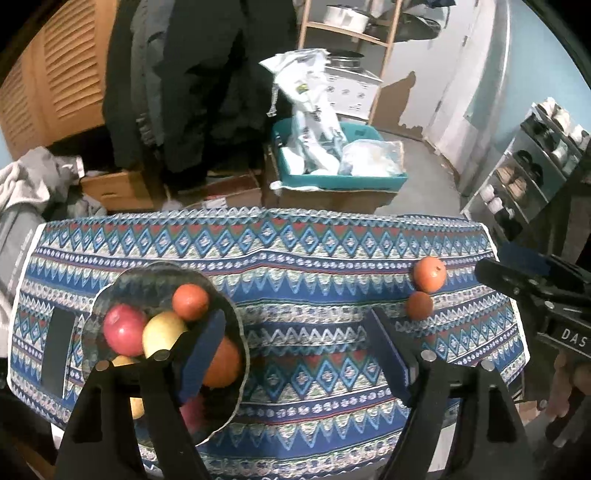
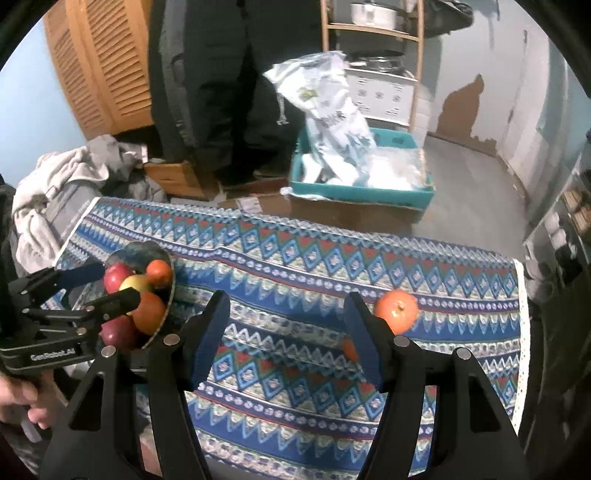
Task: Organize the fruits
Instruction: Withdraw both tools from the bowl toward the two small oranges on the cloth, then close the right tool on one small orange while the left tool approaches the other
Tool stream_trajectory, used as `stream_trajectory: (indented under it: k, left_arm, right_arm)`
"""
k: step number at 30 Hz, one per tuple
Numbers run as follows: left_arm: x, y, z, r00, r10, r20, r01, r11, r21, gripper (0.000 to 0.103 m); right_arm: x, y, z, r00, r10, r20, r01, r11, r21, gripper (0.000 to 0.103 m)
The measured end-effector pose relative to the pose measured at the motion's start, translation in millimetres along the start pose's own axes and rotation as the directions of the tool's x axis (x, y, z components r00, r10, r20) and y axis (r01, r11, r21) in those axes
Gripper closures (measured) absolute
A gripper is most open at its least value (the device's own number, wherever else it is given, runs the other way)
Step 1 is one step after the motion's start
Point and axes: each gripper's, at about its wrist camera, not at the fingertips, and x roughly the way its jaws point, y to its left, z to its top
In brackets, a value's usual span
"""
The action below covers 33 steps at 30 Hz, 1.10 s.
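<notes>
Pale blue peeling wall, grey floor, louvered wooden doors, wooden shelf

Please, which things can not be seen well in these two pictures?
- Fruit count in the glass bowl: left wrist view, the left tool covers the lower fruits.
- Small orange: right wrist view, mostly hidden behind the right tool finger; the large orange shows fully.
- Dark flat rectangle on the cloth: too unclear to identify.

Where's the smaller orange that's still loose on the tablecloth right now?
In the left wrist view, the smaller orange sits toward the tablecloth's right side, touching the bigger orange just behind it.
</notes>
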Motion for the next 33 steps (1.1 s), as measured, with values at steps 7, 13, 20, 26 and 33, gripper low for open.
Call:
stream_trajectory:
  k: [7, 13, 20, 26, 33]
  left_arm:
    - [7.8, -27.2, 6.7, 1.000, -0.013, -0.016, 0.014, 0.999, 0.044, 0.023]
    - [16.5, -48.2, 17.9, 0.999, -0.025, -0.028, 0.027, 0.997, 0.069, 0.023]
    - [37.6, -67.4, 30.9, 0.999, -0.019, -0.041, 0.023, 0.996, 0.082, 0.017]
    - [72.2, -75.3, 32.9, 0.996, -0.002, -0.086, 0.011, 0.994, 0.105, 0.017]
    - [114.2, -76.5, 30.5, 0.989, 0.031, -0.145, -0.012, 0.992, 0.129, 0.017]
  right_arm:
    - [-2.8, -32.3, -5.5, 0.999, -0.035, -0.004, 0.035, 0.998, 0.046, 0.034]
    - [0.7, -59.0, -10.7, 0.998, -0.066, -0.021, 0.067, 0.995, 0.073, 0.033]
    - [21.2, -87.4, -22.9, 0.994, -0.077, -0.076, 0.085, 0.991, 0.103, 0.029]
    - [55.3, -111.7, -28.8, 0.989, -0.061, -0.134, 0.081, 0.986, 0.149, 0.029]
    - [99.0, -125.9, -27.3, 0.980, -0.036, -0.198, 0.070, 0.983, 0.168, 0.028]
